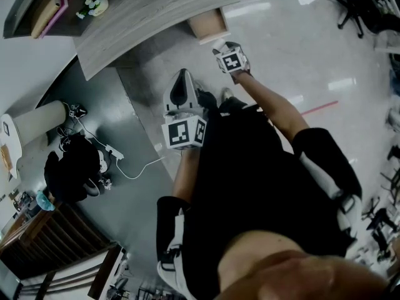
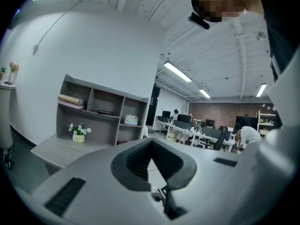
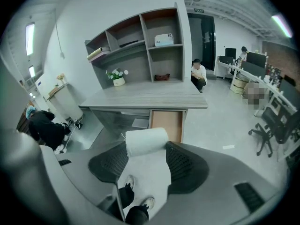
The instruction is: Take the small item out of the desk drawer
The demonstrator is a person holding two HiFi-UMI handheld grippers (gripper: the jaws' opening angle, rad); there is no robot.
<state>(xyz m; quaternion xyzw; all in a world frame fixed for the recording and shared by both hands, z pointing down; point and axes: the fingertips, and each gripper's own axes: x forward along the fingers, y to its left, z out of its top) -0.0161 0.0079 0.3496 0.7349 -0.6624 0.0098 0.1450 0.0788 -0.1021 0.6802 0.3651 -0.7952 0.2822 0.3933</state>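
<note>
**Black Clothing, White Sleeves, Pale Grey Tools**

Dressed in a black garment (image 1: 250,167) through the middle of the head view. White sleeve fabric (image 1: 167,269) at 7 o'clock and again at 4 o'clock, each met by a black band (image 1: 165,217) nearer the elbow. Forearms uncovered. Black trousers (image 3: 134,217) and light shoes (image 3: 149,201) below. Dark headgear (image 2: 200,21) up top. Left hand-held gripper (image 2: 151,149) and right hand-held gripper (image 3: 146,146) shelled in pale grey, lined with dark ribbed pads (image 2: 136,161), each bearing a white cube (image 1: 184,132) printed with black square markers.
</note>
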